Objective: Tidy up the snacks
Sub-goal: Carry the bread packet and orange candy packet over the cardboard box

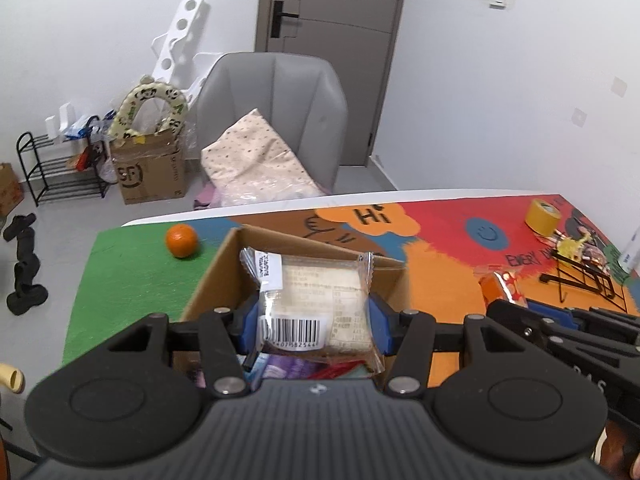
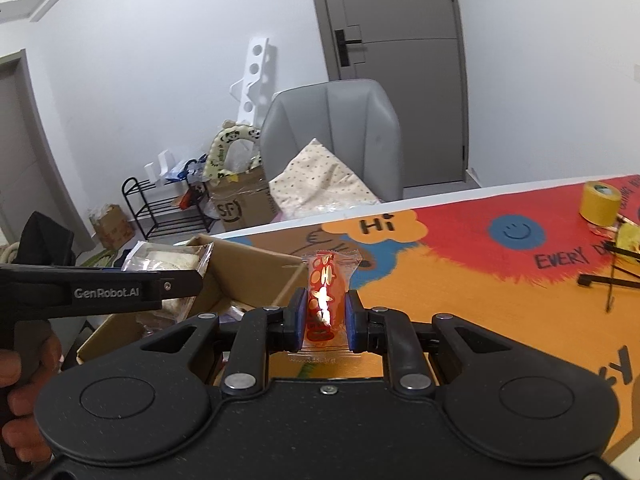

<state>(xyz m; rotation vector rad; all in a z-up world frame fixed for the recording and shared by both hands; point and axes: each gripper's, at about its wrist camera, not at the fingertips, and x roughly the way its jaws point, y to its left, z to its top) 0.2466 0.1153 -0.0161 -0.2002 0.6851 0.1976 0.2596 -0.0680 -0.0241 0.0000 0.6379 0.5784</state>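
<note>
My left gripper [image 1: 313,322] is shut on a clear-wrapped sandwich bread packet [image 1: 316,300] and holds it over the open cardboard box [image 1: 216,276], which has several snack packets inside. In the right wrist view the left gripper [image 2: 182,280] and its bread packet [image 2: 168,258] hang above the box [image 2: 256,268]. My right gripper [image 2: 323,318] is shut on a small orange-red wrapped snack [image 2: 325,296], held upright just right of the box; this snack also shows in the left wrist view [image 1: 498,286].
An orange [image 1: 182,241] lies on the green part of the mat, left of the box. A yellow tape roll [image 1: 542,216] and a black wire stand [image 1: 580,276] are at the table's right. A grey chair [image 1: 276,108] stands behind the table.
</note>
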